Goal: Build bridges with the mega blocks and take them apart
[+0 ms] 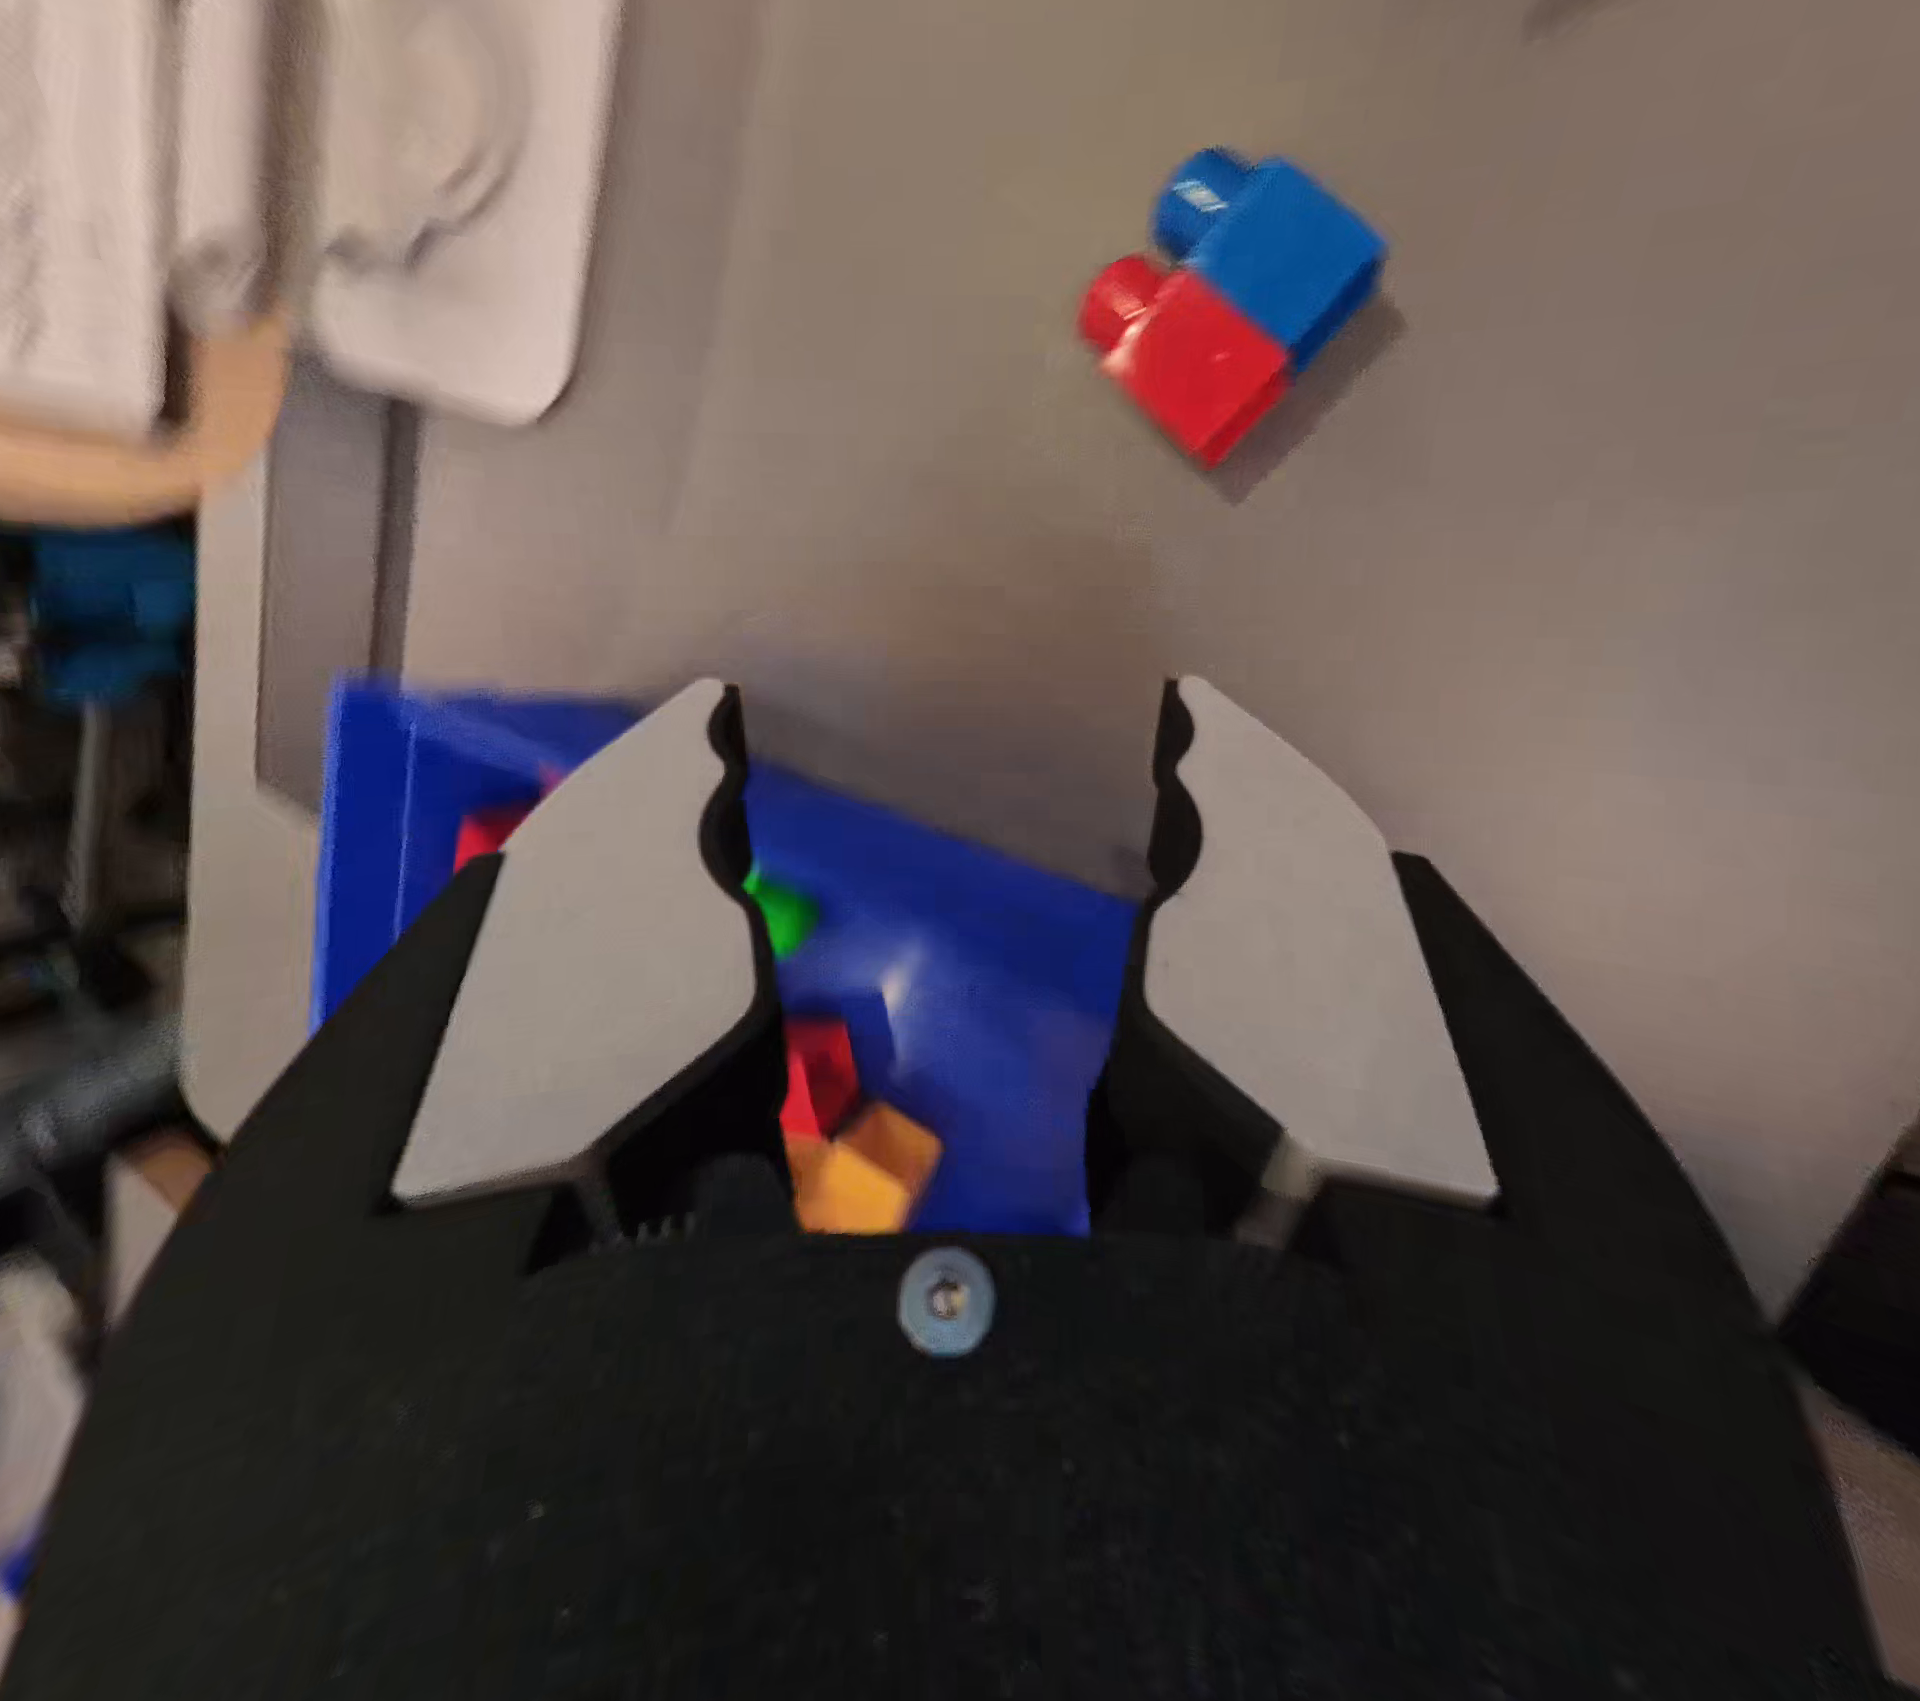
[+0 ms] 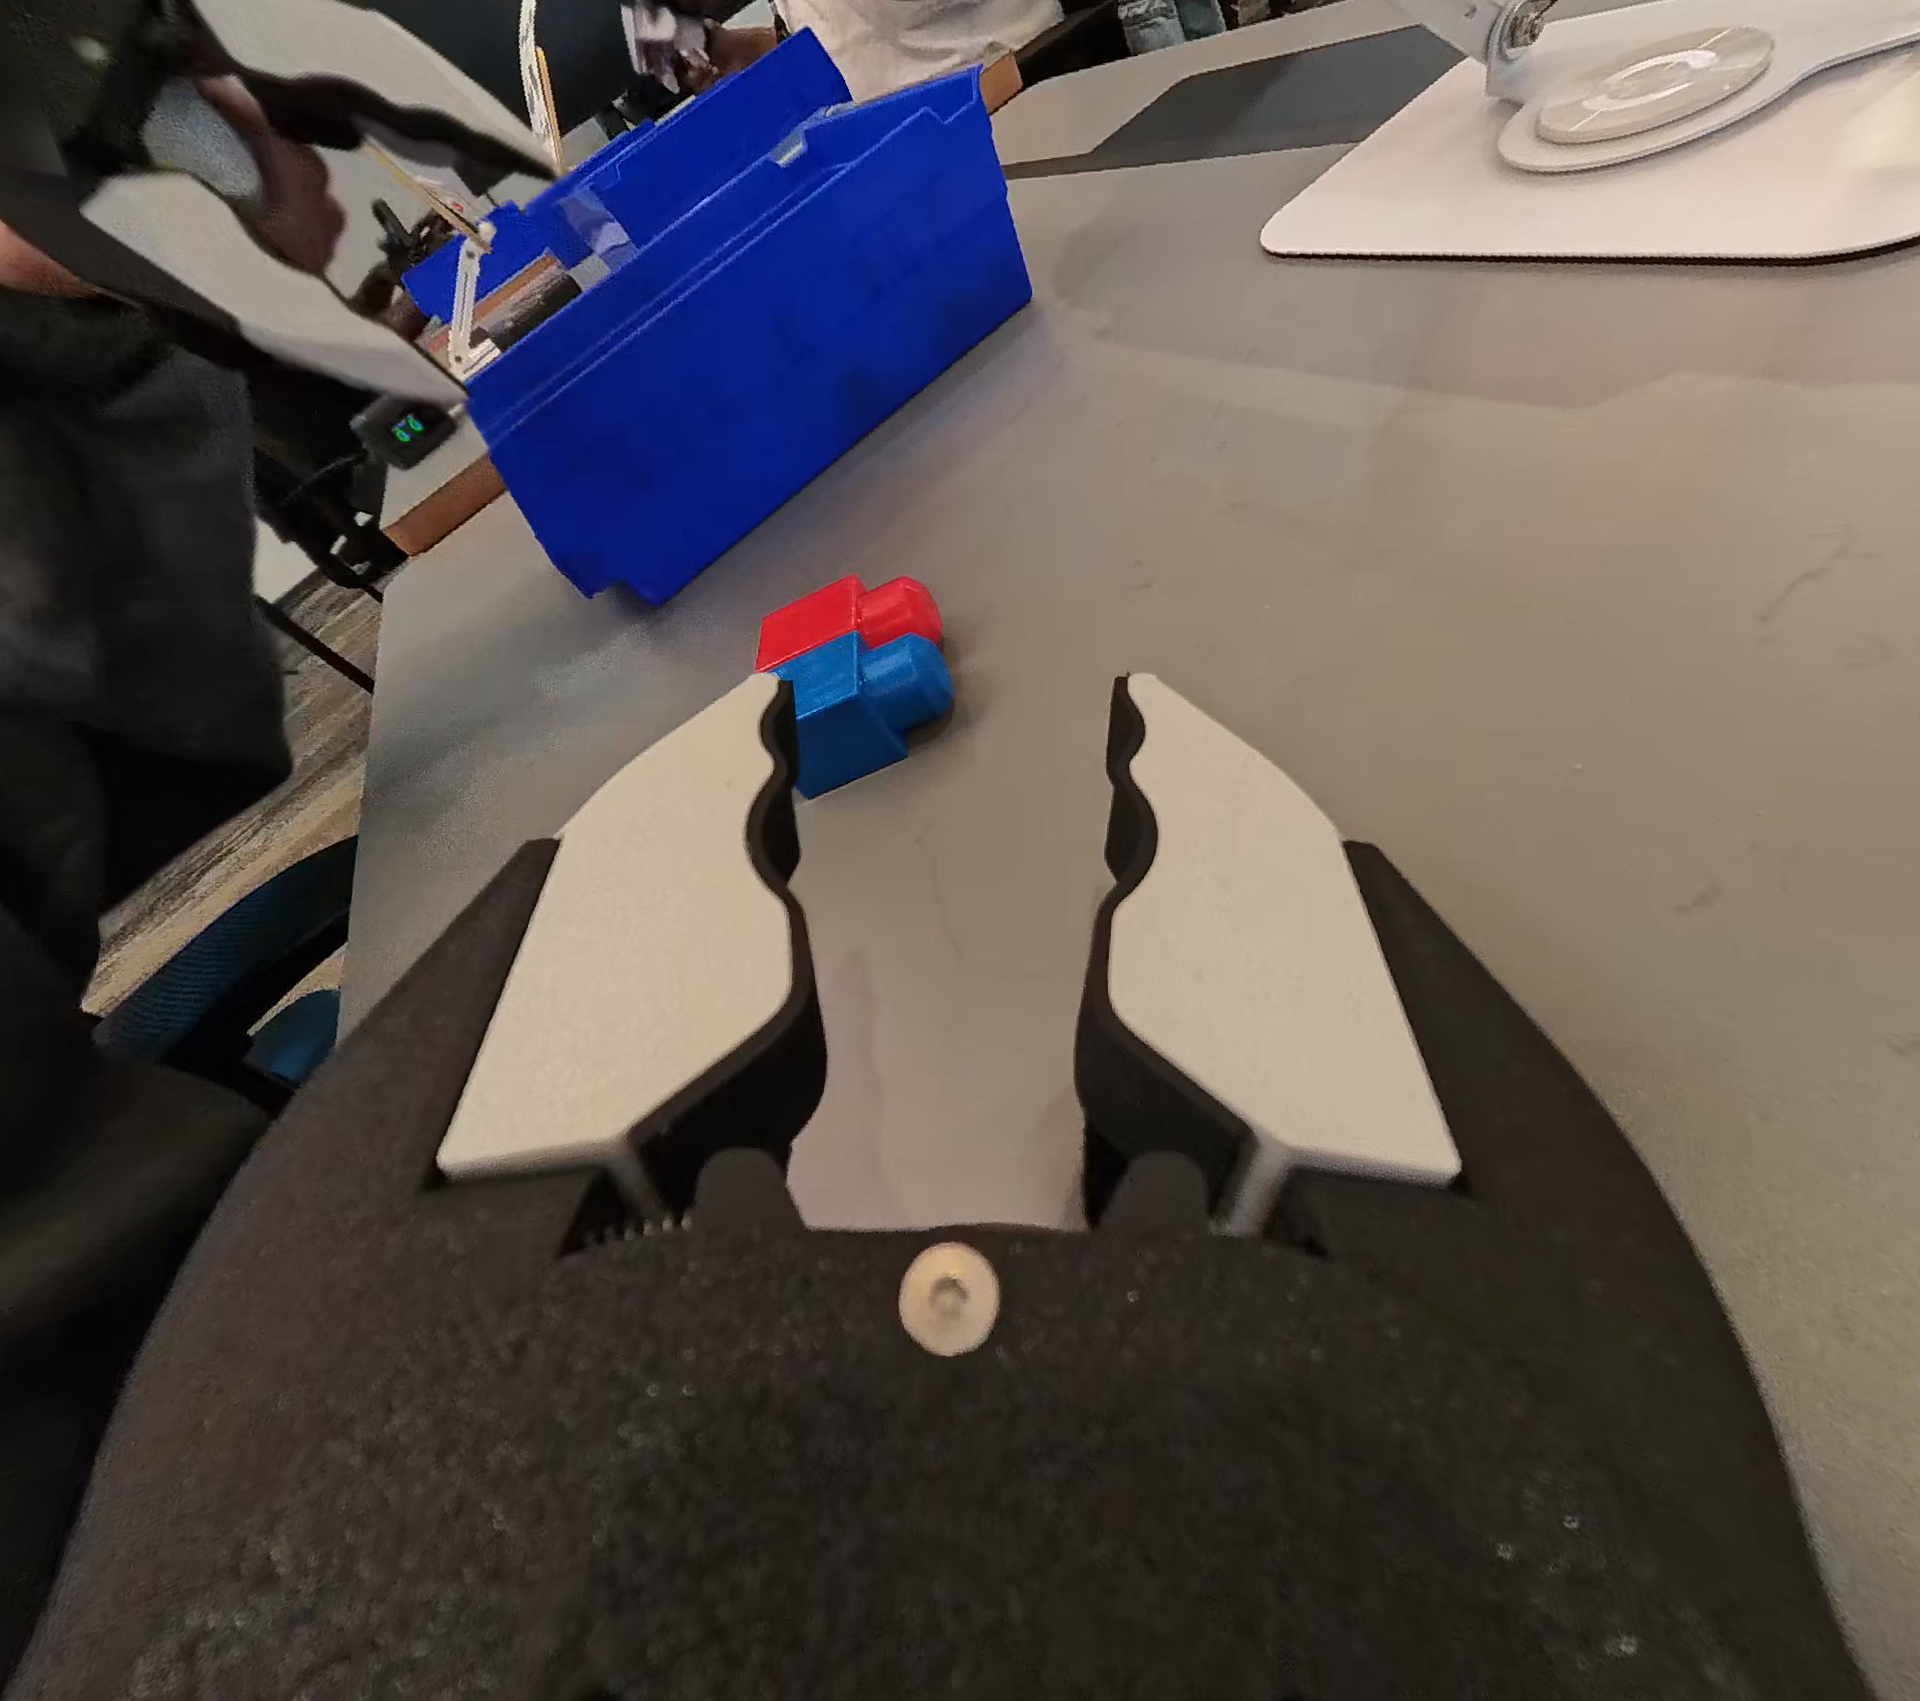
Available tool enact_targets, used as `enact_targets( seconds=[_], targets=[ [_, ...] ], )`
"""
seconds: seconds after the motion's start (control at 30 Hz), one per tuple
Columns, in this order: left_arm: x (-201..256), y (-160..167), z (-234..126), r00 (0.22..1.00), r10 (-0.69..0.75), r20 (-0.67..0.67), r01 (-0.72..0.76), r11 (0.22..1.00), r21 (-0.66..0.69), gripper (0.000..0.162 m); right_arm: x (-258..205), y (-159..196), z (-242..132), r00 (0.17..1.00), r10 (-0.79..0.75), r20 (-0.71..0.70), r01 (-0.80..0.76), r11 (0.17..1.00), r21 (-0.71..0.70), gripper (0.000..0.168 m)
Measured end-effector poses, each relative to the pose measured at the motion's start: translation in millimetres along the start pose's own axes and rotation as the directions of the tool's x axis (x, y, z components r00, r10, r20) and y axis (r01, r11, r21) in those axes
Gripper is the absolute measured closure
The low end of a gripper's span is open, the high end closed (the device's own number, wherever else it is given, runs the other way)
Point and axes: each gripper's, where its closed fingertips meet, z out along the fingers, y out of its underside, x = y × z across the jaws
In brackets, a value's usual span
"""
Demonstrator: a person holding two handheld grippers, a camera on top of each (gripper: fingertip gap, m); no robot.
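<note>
Right wrist view: grey table (image 2: 1455, 612), blue bin (image 2: 748, 384)

Glossy plastic red block (image 2: 821, 625), blue block (image 2: 847, 721), blue bin (image 2: 748, 394); matt grey table (image 2: 1455, 612).

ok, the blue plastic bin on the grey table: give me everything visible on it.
The blue plastic bin is an open-topped rectangular tub with smooth, glossy, ribbed walls and a stepped rim. It stands upright near the grey table's left edge, set at an angle. From above, the left wrist view shows loose red, orange and green blocks lying inside. The open left gripper hovers over it without touching; only the table touches it.
</note>
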Motion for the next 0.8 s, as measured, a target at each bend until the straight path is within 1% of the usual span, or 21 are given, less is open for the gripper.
enact_targets(
  seconds=[0.03, 0.1, 0.17, 0.2, 0.27, 0.33, 0.4, 0.5, 0.57, 0.67, 0.73, 0.8],
  targets=[
    [-8.7, 15.7, -16.1, 0.994, -0.107, 0.022, 0.106, 0.994, 0.019, 0.083, 0.1, -0.1, 0.1, 1.000, 0.003, 0.001, -0.003, 1.000, 0.000, 0.111],
    [-21.3, 52.4, -39.9, 0.952, -0.296, 0.078, 0.291, 0.954, 0.069, 0.084, -0.4, -0.5, 0.4, 1.000, 0.003, 0.004, -0.003, 1.000, 0.001, 0.111],
    [-17.7, 84.2, -51.3, 0.898, -0.428, 0.103, 0.413, 0.900, 0.142, 0.081, -0.7, -0.2, 1.1, 1.000, -0.003, 0.003, 0.003, 1.000, -0.002, 0.111],
    [-13.0, 95.6, -52.9, 0.864, -0.493, 0.104, 0.470, 0.863, 0.185, 0.082, -0.9, 0.1, 1.7, 1.000, -0.006, 0.002, 0.006, 1.000, -0.004, 0.111],
    [1.9, 110.4, -50.9, 0.817, -0.568, 0.098, 0.530, 0.808, 0.258, 0.082, -1.2, 0.7, 2.8, 1.000, -0.010, 0.001, 0.010, 1.000, -0.009, 0.111],
    [16.1, 119.2, -45.4, 0.794, -0.599, 0.106, 0.549, 0.781, 0.298, 0.085, -1.1, 1.3, 3.6, 1.000, -0.008, 0.000, 0.008, 1.000, -0.014, 0.111],
    [25.1, 124.0, -38.6, 0.785, -0.612, 0.102, 0.562, 0.771, 0.301, 0.087, -0.6, 1.3, 3.6, 1.000, -0.004, -0.001, 0.004, 1.000, -0.014, 0.111],
    [15.4, 123.4, -30.2, 0.768, -0.632, 0.103, 0.585, 0.758, 0.288, 0.090, 0.0, 1.4, 3.7, 1.000, 0.002, 0.000, -0.002, 1.000, -0.014, 0.112],
    [0.5, 124.9, -16.5, 0.744, -0.658, 0.113, 0.630, 0.749, 0.206, 0.087, 0.4, 2.1, 4.4, 1.000, 0.007, 0.001, -0.007, 1.000, -0.020, 0.112],
    [-32.0, 122.1, 11.6, 0.742, -0.646, 0.180, 0.635, 0.763, 0.121, 0.092, 1.2, 3.2, 5.2, 1.000, 0.018, 0.001, -0.018, 0.999, -0.028, 0.113],
    [-47.2, 118.9, 36.4, 0.782, -0.594, 0.190, 0.595, 0.802, 0.056, 0.093, 1.8, 2.7, 4.3, 1.000, 0.027, 0.004, -0.027, 0.999, -0.023, 0.113],
    [-55.5, 120.7, 61.8, 0.823, -0.539, 0.179, 0.552, 0.833, -0.031, 0.090, 2.4, 1.6, 2.8, 0.999, 0.037, 0.006, -0.037, 0.999, -0.011, 0.113]
  ],
)
